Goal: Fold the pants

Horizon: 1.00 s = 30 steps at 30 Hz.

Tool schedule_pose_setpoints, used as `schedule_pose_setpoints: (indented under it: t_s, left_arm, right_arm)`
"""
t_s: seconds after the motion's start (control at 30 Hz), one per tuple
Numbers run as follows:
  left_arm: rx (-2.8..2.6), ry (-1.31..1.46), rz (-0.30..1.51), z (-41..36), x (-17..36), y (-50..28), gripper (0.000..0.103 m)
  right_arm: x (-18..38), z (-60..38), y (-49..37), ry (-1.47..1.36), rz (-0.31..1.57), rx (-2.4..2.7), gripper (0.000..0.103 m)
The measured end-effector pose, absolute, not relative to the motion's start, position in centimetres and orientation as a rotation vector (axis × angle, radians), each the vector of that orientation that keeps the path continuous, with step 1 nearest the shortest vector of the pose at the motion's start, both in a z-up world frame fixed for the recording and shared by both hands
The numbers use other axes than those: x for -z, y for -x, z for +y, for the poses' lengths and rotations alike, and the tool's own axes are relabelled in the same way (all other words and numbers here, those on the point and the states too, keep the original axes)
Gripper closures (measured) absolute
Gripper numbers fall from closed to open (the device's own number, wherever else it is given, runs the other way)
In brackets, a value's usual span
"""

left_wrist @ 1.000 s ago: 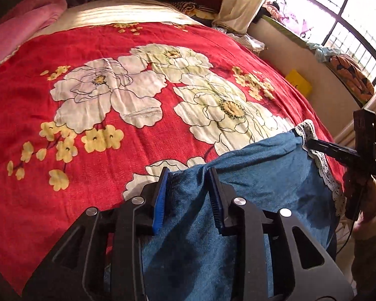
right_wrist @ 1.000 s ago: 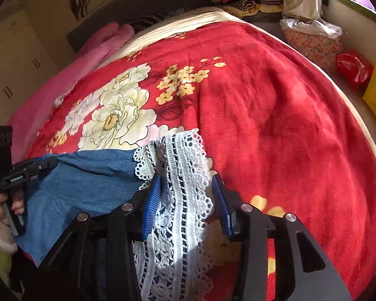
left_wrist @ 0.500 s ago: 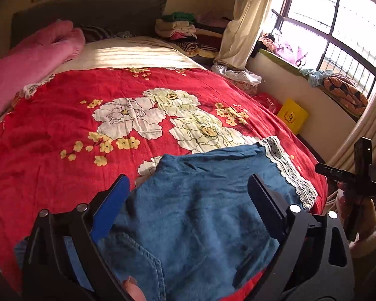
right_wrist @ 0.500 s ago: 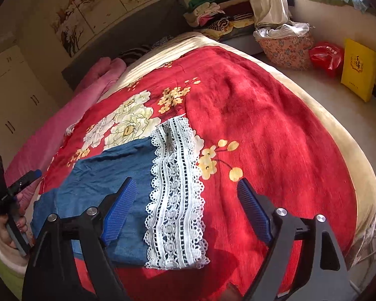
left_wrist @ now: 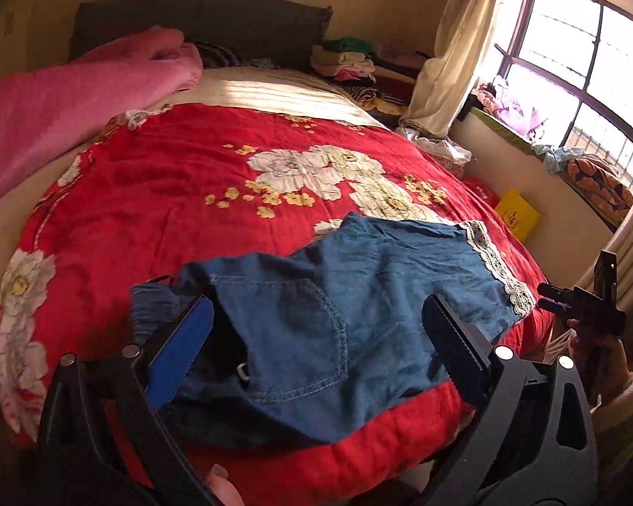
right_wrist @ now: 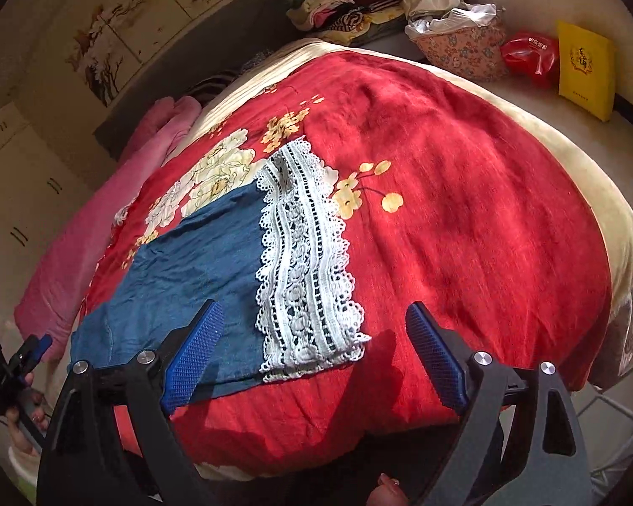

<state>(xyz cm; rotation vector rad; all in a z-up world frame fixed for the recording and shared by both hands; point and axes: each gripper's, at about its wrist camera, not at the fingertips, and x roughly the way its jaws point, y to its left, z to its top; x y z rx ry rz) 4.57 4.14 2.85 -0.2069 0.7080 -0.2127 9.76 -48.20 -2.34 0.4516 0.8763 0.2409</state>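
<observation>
Left two-finger gripper with blue ribbed pads (left_wrist: 316, 333): one second ago closed on the blue denim pants with a white lace hem (left_wrist: 342, 295); now jaws spread wide, nothing between them, raised above and drawn back from the cloth.

Right two-finger gripper with blue ribbed pads (right_wrist: 314, 354): one second ago pinched on the white lace hem band (right_wrist: 306, 261); now jaws wide apart, lifted clear of it.

Pants: released; now lying flat, folded, near the edge of the red floral bedspread (right_wrist: 464, 211), back pocket uppermost in the left wrist view. Both views now take in far more of the room.
</observation>
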Motion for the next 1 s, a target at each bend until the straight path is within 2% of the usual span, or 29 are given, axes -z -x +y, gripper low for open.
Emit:
schedule_pose_setpoints:
  t_s: [0.27,0.43,0.6,0.67,0.7,0.73,0.77,0.8,0.9,0.93,1.0]
  left_arm:
    - [0.139,0.352,0.780,9.2,0.2,-1.4,0.010]
    - [0.143,0.421,0.862,8.6,2.7,-2.0,0.010]
    - [0.119,0.495,0.898,7.5,4.7,-3.5,0.010]
    - [0.092,0.532,0.900,7.9,5.5,-4.2,0.012]
    - [0.091,0.570,0.897,8.3,5.8,-4.5,0.026]
    - [0.069,0.586,0.892,8.8,6.0,-4.8,0.049]
    - [0.040,0.582,0.890,9.3,6.2,-5.1,0.061]
    - [0.033,0.594,0.892,9.8,6.5,-5.4,0.078]
    - [0.052,0.612,0.896,10.7,6.4,-5.9,0.083]
    - [0.054,0.603,0.887,10.7,5.9,-5.8,0.083]
    - [0.061,0.574,0.856,10.7,5.0,-5.3,0.083]
  right_arm:
    - [3.9,-47.7,-9.0,-0.541,0.923,-0.247,0.015]
    - [4.6,-47.2,-9.3,-0.549,0.942,-0.237,0.015]
    - [5.0,-46.9,-9.6,-0.536,0.926,-0.212,0.022]
    - [5.0,-46.9,-9.6,-0.533,0.923,-0.206,0.030]
    - [5.0,-46.9,-9.6,-0.538,0.921,-0.203,0.034]
    - [5.0,-46.9,-9.7,-0.537,0.919,-0.202,0.044]
    - [5.0,-46.9,-9.8,-0.535,0.920,-0.201,0.050]
    - [4.9,-46.9,-9.9,-0.532,0.920,-0.202,0.052]
    - [4.9,-46.8,-10.0,-0.517,0.918,-0.196,0.067]
    - [4.9,-46.9,-10.0,-0.527,0.914,-0.222,0.078]
    - [4.6,-46.8,-9.9,-0.525,0.903,-0.231,0.078]
